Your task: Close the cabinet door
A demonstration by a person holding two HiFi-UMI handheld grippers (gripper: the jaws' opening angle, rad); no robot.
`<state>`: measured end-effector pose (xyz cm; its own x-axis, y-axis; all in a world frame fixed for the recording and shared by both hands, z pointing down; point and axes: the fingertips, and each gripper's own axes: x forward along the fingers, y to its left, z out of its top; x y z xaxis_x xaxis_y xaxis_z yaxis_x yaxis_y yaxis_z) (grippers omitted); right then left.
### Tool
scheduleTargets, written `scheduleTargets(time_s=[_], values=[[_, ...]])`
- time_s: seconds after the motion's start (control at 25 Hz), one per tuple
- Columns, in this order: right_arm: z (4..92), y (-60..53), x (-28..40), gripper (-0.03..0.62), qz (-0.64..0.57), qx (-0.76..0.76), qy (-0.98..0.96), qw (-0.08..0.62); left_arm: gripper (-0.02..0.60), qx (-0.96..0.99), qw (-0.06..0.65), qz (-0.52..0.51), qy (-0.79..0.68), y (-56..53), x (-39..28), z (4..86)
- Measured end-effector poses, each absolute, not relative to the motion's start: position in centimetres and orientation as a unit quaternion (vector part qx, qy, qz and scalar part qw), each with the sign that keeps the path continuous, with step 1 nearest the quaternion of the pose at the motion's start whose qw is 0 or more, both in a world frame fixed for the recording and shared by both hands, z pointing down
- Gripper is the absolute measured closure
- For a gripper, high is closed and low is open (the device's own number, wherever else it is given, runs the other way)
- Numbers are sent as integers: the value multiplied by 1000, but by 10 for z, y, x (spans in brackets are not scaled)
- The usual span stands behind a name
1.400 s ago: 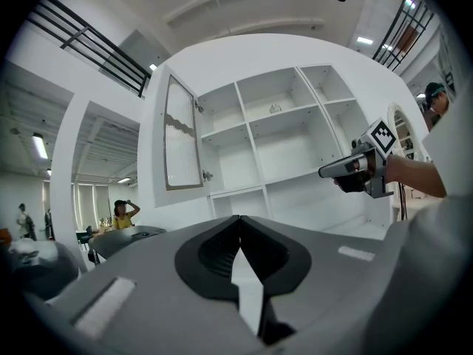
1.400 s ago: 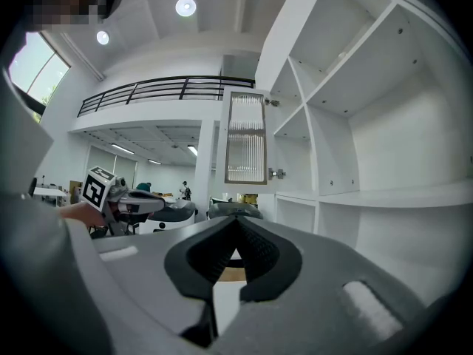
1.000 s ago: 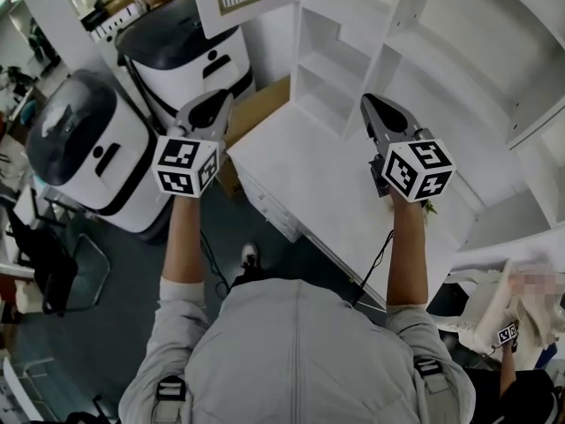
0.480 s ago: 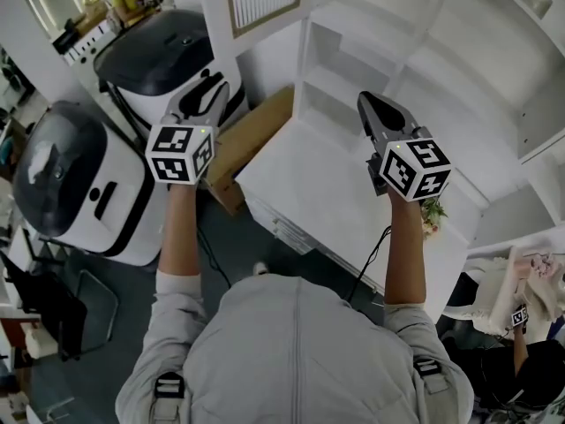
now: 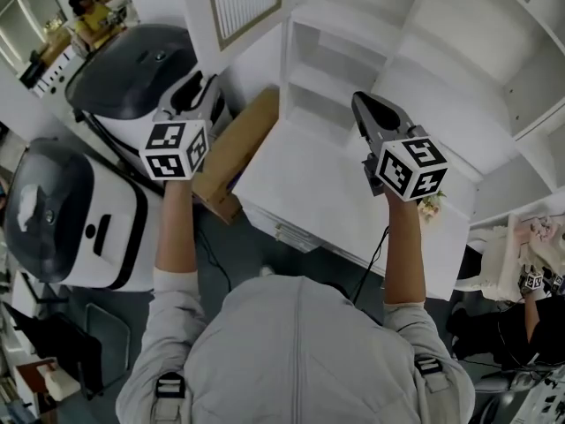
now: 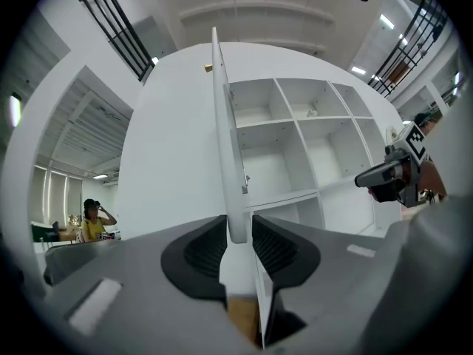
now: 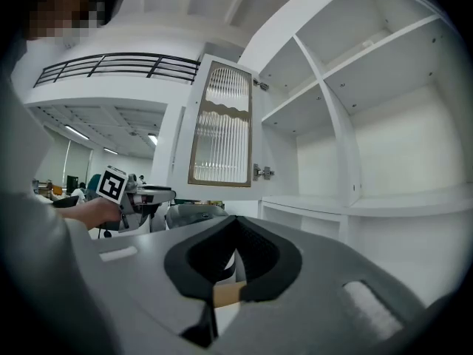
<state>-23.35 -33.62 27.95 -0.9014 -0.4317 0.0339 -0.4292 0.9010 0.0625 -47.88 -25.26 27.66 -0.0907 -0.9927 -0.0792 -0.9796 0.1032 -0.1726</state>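
While the cabinet door (image 5: 243,3) stands swung out from the left side of the white shelf unit (image 5: 331,69), its face shows a tall panel of ribbed glass in a tan wooden frame with a wavy upper border, set in smooth white board. A metal hinge (image 7: 262,172) joins the door to the unit, and a small brass knob (image 6: 209,68) sits on the door's plain white back.

Directly at the door's free edge is the left gripper (image 6: 238,228). Its jaws, which have just been closing a little, stand apart with that thin white edge in the gap between the ribbed black pads. Whether the pads touch it cannot be told.

Right of the door, the right gripper (image 7: 237,220) is held level in front of the open square compartments. Its jaws are drawn together to a narrow slit with nothing between them.

Below the door lies the flat white bench (image 5: 309,179). A brown cardboard box (image 5: 234,153) leans against the bench end nearest the door.

Left of the door stand two rounded white machines with glossy dark grey tops (image 5: 132,64) (image 5: 53,210). Beyond them, a person in a yellow top (image 5: 93,16) sits well away from the door.
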Motion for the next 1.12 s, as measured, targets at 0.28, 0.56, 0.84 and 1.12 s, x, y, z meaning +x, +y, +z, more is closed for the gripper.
scheduleTargets(time_s=[0.28,0.56,0.84,1.12], values=[[284,-348,-219,592,-14,228,-973,30,495,-663,79,20,744,-256,-470,274],[285,-351,-199,592,-13,228,-973,35,499,-689,98,0,719,-258,-417,276],[282,-356,-169,592,-13,237,-971,35,485,-698,105,11,709,-271,-374,275],[280,-365,-139,592,-9,264,-964,28,411,-731,130,-59,668,-300,-328,274]])
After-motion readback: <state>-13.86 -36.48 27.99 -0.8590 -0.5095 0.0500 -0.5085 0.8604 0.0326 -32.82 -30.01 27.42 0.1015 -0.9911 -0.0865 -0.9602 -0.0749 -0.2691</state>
